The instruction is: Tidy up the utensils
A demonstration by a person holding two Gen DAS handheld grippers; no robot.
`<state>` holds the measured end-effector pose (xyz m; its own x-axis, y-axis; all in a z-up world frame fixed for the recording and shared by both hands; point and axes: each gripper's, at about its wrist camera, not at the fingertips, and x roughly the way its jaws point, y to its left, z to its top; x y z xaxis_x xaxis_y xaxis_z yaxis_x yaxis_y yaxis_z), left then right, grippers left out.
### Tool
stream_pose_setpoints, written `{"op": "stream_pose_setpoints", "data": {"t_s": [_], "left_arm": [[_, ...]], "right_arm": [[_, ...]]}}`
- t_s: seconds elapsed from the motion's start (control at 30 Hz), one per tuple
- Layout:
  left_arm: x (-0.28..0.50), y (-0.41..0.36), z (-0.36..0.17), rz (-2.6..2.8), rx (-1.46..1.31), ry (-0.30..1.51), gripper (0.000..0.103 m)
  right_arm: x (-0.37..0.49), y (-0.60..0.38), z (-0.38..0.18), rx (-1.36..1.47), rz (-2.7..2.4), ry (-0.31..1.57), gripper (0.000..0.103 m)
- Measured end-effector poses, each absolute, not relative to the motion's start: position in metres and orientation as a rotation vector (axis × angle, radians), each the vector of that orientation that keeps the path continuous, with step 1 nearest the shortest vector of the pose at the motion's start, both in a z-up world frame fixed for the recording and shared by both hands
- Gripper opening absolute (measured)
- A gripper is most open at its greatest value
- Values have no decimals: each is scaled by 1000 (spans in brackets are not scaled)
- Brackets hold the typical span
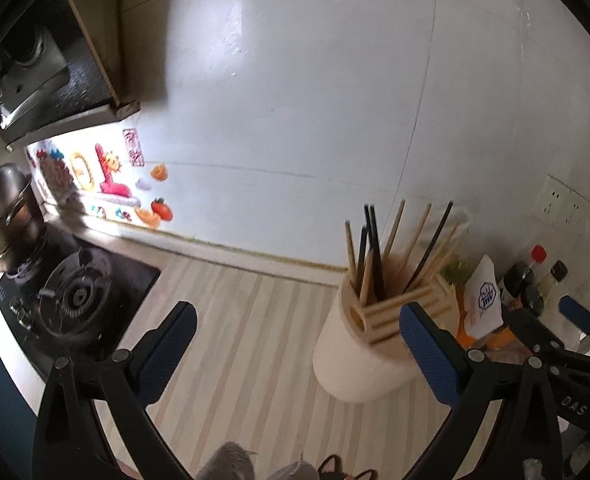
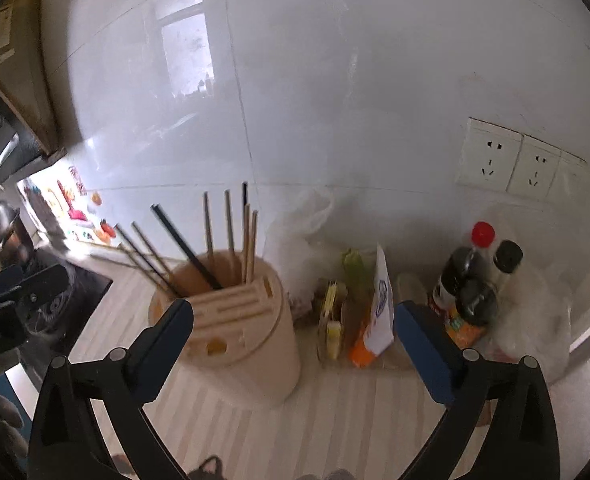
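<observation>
My left gripper (image 1: 299,340) stands with its jaws spread wide and nothing between the blue pads; its right finger (image 1: 427,348) overlaps the holder's rim in the view, but I cannot tell whether they touch. My right gripper (image 2: 293,346) is likewise spread wide and empty. The cream utensil holder (image 2: 251,356) sits on the striped countertop (image 2: 335,420), just ahead of my right gripper's left finger (image 2: 167,344) and partly between the 2 fingers. The chopsticks (image 2: 209,228), wooden and black, stand in the holder's round well, long axes near upright, tips fanning up and away from the fingers. Sauce bottles (image 2: 471,280) stand beyond the right finger.
</observation>
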<state>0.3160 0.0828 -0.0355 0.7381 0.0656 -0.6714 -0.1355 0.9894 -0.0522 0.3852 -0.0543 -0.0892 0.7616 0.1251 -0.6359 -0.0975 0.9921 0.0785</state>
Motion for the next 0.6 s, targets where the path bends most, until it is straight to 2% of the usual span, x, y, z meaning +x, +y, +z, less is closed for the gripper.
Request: {"op": "stream_pose_setpoints", "data": {"t_s": [0.27,0.6], "left_arm": [[267,90,-23,71,-84,734,103],[171,110,12,-44,-11,760,103]], "right_arm": [[327,-54,-70,55,61,684,103],[202,-30,-15,92,-48,658,103]]}}
